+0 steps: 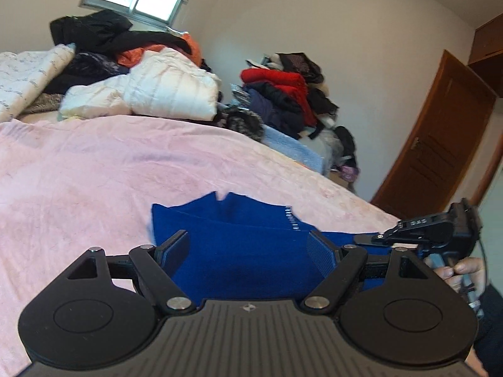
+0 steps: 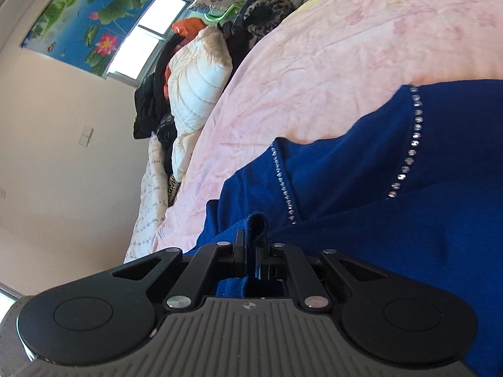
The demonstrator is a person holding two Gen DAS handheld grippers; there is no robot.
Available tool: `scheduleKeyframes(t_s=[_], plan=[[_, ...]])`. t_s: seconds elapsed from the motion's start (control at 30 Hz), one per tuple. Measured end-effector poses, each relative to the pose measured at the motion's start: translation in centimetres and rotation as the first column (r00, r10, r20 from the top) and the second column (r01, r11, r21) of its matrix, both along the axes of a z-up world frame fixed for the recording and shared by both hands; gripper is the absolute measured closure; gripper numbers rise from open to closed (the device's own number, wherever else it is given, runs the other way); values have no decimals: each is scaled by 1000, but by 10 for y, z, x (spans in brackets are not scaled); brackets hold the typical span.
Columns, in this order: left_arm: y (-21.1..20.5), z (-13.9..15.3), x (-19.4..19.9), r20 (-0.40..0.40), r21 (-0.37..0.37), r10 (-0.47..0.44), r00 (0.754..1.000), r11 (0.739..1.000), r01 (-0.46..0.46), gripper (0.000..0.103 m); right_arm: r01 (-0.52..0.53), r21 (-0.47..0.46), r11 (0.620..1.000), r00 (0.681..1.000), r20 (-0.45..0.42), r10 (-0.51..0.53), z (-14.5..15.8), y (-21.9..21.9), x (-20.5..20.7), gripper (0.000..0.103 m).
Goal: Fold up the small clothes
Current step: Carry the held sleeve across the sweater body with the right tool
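blue garment (image 1: 239, 251) on pink blanket (image 1: 94, 172); clothes pile (image 1: 283, 94) beyond.

Garment (image 1: 245, 245) lies on the bed cover (image 1: 94, 172), dead ahead at six o'clock in the left wrist view, between the spread fingers (image 1: 176, 248) of the left gripper (image 1: 248, 251). Quilt pile (image 1: 169, 91) sits behind it at eleven o'clock. Clothes heap (image 1: 283, 94) beyond the bed at one o'clock, door (image 1: 440, 138) at three. Right gripper (image 2: 251, 245) pinches a garment fold at six in its own view.
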State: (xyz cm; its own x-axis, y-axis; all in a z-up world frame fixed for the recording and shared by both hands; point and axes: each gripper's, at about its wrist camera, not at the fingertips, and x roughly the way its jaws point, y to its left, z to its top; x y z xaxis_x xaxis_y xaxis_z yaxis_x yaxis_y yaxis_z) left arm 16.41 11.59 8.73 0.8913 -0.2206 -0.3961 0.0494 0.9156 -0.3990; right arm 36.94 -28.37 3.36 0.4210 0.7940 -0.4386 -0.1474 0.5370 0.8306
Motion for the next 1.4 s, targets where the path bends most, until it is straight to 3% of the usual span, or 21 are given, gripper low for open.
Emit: scheduleKeyframes(t_s=[0.17,0.27,0.37,0.47,0.5,0.53,0.57,0.73,0.97,1.03,1.1,1.2,1.3,1.37,1.4], plan=[[-50,-5,0,-25,17,-205,978,978,206,21,67,71,995,998,7,-67,3,-42,-11,94],[-82,-24,-1,-95,115,-257,962,957,267,21,66,82,994,997,30,-69,13,-49,-14,94],[-94,-37,-1,-150,138,-266,952,948,286,21,42,61,997,997,62,-46,23,-48,-15,94],[-97,-45,1,-216,156,-283,935,935,319,21,32,-7,999,999,34,-32,16,-44,-10,75],[-97,-47,1,-230,177,-276,933,931,319,21,27,-26,999,999,23,-26,10,-44,-10,54],[-96,-49,3,-252,197,-259,932,929,312,21,25,-46,999,1000,11,-25,4,-42,-9,43],[-93,-51,3,-274,209,-233,933,933,295,21,21,-64,998,1000,-14,-22,-4,-39,-7,42],[-69,-65,4,-341,175,-158,927,958,227,21,-7,-75,997,994,-110,-1,-37,-26,-10,47],[-60,-67,-3,-319,153,-160,934,964,217,21,-82,-81,993,991,-109,73,-33,5,-12,48],[-60,-68,-3,-314,151,-160,936,965,215,21,-86,-65,994,991,-110,78,-31,7,-13,55],[-59,-68,-3,-309,150,-163,937,965,217,21,-74,-65,995,990,-123,65,-35,7,-11,56],[-58,-68,-6,-303,150,-168,938,964,221,21,-34,-82,996,985,-169,19,-43,4,-8,74],[-57,-67,-8,-299,154,-176,938,961,230,21,-8,-41,999,982,-187,0,-50,-3,-7,77],[-58,-67,-8,-299,169,-175,938,958,232,21,3,-54,999,986,-165,-12,-49,-2,-8,90],[-58,-67,-8,-298,173,-170,939,958,228,21,16,-78,997,991,-131,-26,-45,0,-9,91]])
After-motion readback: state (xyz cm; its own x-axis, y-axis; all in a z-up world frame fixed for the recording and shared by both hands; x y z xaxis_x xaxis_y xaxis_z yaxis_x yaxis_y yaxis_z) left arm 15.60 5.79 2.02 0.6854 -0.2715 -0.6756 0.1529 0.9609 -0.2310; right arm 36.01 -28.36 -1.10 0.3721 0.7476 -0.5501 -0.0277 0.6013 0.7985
